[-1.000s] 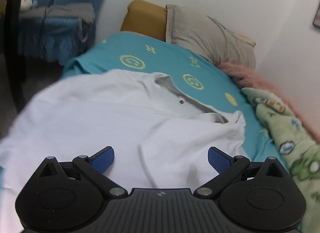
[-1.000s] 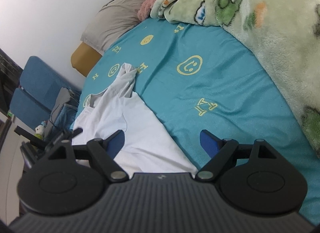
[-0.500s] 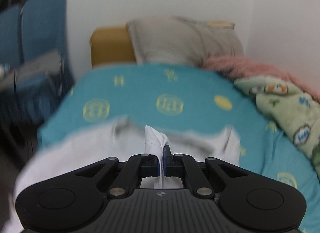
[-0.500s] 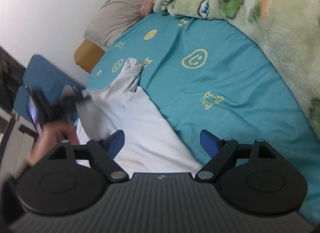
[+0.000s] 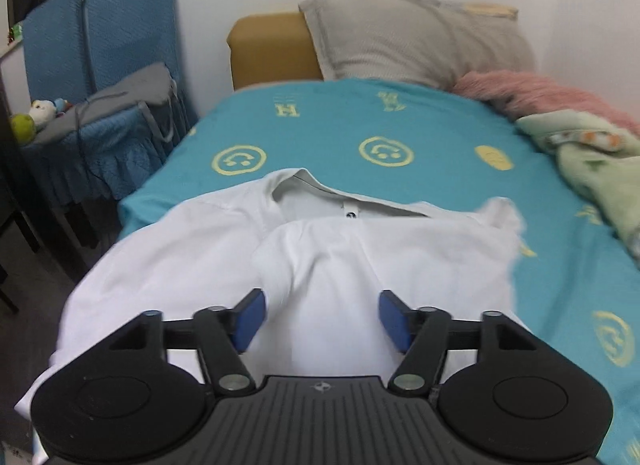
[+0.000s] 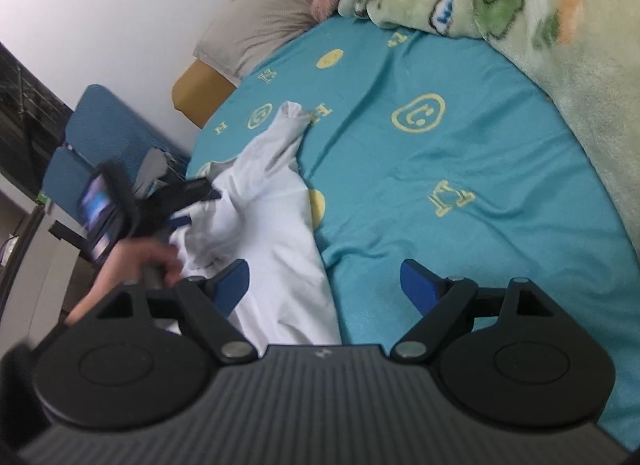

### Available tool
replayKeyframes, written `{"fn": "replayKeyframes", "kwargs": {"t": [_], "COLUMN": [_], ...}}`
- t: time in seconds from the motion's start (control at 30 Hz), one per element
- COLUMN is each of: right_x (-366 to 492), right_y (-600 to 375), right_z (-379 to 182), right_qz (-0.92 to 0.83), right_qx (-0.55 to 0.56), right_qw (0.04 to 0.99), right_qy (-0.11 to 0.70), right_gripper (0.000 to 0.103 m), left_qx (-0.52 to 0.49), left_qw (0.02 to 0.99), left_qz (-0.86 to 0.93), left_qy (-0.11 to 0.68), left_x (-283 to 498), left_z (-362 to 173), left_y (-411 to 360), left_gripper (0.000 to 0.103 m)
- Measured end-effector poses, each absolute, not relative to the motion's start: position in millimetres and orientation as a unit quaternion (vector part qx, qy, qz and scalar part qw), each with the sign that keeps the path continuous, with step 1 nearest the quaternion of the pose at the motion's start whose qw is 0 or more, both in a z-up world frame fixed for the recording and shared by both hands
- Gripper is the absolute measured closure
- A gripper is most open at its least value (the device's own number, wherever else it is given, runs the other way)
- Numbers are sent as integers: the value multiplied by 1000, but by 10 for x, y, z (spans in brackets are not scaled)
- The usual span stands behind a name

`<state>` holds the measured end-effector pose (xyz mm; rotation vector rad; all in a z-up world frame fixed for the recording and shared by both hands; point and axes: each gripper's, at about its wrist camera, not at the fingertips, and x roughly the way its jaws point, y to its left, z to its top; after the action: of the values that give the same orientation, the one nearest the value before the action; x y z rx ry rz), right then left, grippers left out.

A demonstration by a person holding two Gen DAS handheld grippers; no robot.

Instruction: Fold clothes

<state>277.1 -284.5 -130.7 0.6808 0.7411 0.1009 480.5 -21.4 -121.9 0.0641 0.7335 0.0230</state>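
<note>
A bed covered by a teal sheet with yellow smiley prints (image 5: 400, 125) fills both views. A white collared cotton shirt (image 5: 360, 249) is spread across the lower centre of the left wrist view, one sleeve folded over its front; in the right wrist view it lies at centre left. The left gripper (image 5: 321, 315) is seen above the shirt, jaws spread, nothing held. The right gripper (image 6: 325, 284) is likewise spread, over the shirt's edge and the sheet.
</note>
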Motion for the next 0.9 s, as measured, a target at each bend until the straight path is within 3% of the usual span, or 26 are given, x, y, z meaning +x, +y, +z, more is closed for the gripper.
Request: {"fn": "replayKeyframes", "kwargs": {"t": [0.1, 0.33, 0.57, 0.9], "right_x": [2728, 2391, 1865, 1350], "right_y": [-2790, -2656, -2802, -3382], "right_z": [-1197, -936, -603, -501], "right_qz": [63, 83, 85, 9], "right_qx": [300, 235, 238, 263], "right_qw": [888, 914, 925, 938], "right_qy": [343, 320, 285, 224], "right_gripper": [19, 19, 19, 18], "left_qx": [39, 19, -30, -93], "left_qw": [941, 951, 928, 868], "left_qz": [-4, -33, -101, -201], "left_qy": [337, 308, 356, 444], "left_x": [4032, 2337, 1666, 1040], "left_z": [-988, -599, -791, -1195], "left_y": [-235, -273, -609, -1228], "left_gripper": [24, 24, 24, 46]}}
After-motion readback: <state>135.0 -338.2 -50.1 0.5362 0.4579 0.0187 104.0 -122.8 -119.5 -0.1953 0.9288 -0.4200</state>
